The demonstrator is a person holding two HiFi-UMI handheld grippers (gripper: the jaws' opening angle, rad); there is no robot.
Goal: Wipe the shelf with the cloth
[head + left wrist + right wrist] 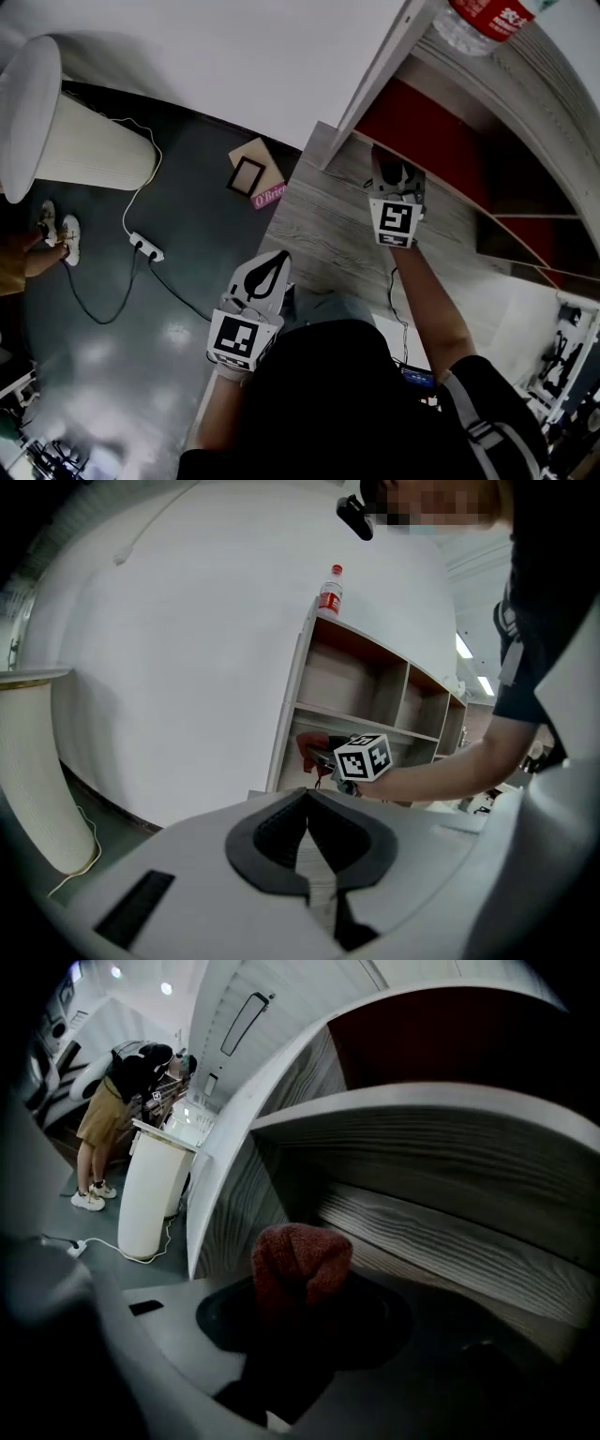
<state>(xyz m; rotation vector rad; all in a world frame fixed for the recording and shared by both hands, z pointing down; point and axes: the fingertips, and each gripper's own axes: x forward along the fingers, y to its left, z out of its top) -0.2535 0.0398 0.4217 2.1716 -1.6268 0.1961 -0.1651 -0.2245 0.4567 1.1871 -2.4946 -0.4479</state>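
- Cloth [300, 1262], a red wad, is pinched in the right gripper [394, 176], jaws clamped on it and a rounded tuft poking out past the tips. It's down in the low bay of the shelf [450, 1241], right in front of the wood-grain board (touching or just off it, I can't tell).
- Risk one, I'd say: only that small tuft leads. Press hard and drag, and the friction could tug the cloth out of the pinch, or let the hard jaw tips scrape the wood.
- Risk two: a bunched wad probably wipes a narrow stripe, so corners and the back edge could get missed.
- Left gripper [307, 803] hangs back near the person's body, out over the floor, jaws pressed together on nothing. It isn't steadying anything, so a slip of the right one gets no catch.
- The board overhead sits close above the right gripper; a lifted stroke could knock its marker cube [364, 757] on that edge.
- Further out, a bottle [330, 591] stands on top of the unit by the front corner (a firm bump to the frame might rock it).
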